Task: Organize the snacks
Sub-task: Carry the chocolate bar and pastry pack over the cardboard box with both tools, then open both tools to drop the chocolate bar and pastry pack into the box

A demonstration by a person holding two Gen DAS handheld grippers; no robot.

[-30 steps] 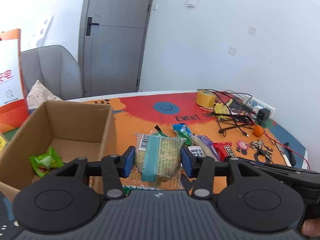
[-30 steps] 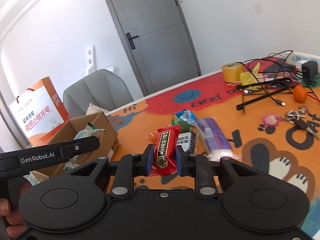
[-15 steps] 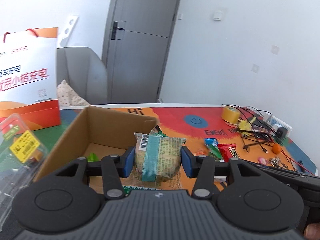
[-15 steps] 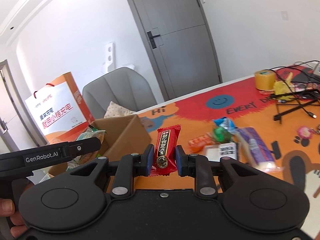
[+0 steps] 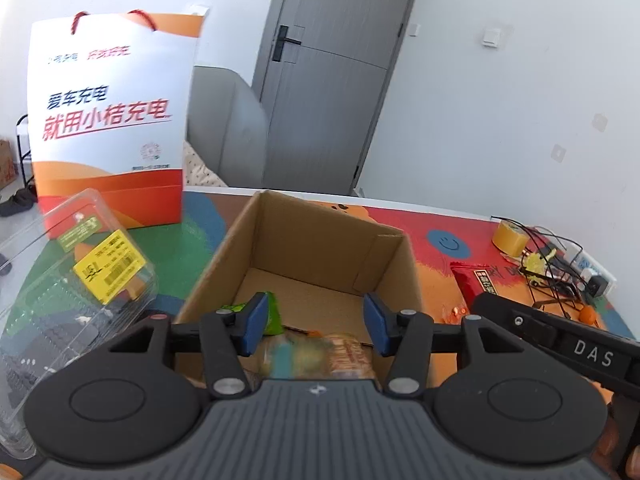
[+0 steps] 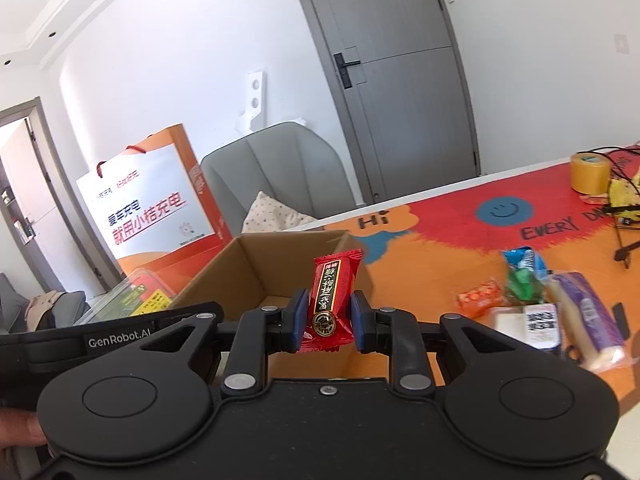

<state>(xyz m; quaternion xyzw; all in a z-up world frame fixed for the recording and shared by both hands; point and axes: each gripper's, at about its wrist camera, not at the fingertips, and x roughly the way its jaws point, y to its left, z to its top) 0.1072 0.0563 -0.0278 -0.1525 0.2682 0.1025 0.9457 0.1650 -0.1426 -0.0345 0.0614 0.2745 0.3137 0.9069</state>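
Left wrist view: my left gripper (image 5: 316,322) hangs over the open brown cardboard box (image 5: 320,252); its blue pads (image 5: 376,322) stand apart and have just been opening, touching nothing; the clear-wrapped snack with a teal label (image 5: 316,354), blurred, lies below and between them, free of both pads, inside the box near its front wall; a green-wrapped snack (image 5: 272,314) lies on the box floor just behind the left pad. To the box's left stand a clear plastic clamshell container with a yellow label (image 5: 80,280) and, behind it, a white-and-orange paper carrier bag with red cord handles (image 5: 112,120).

Right wrist view: my right gripper (image 6: 326,322) is closed narrowly on an upright red foil snack bar with a black-and-gold label (image 6: 330,298), both pads pressing its lower half; the bar is held in front of the box's near right corner (image 6: 280,264). On the orange-and-red printed table mat (image 6: 440,248) to the right remain an orange-wrapped sweet (image 6: 480,298), a blue-and-green packet (image 6: 522,272) and a purple-wrapped long bar (image 6: 588,316), clustered together; a roll of yellow tape (image 6: 590,172) sits well behind them.
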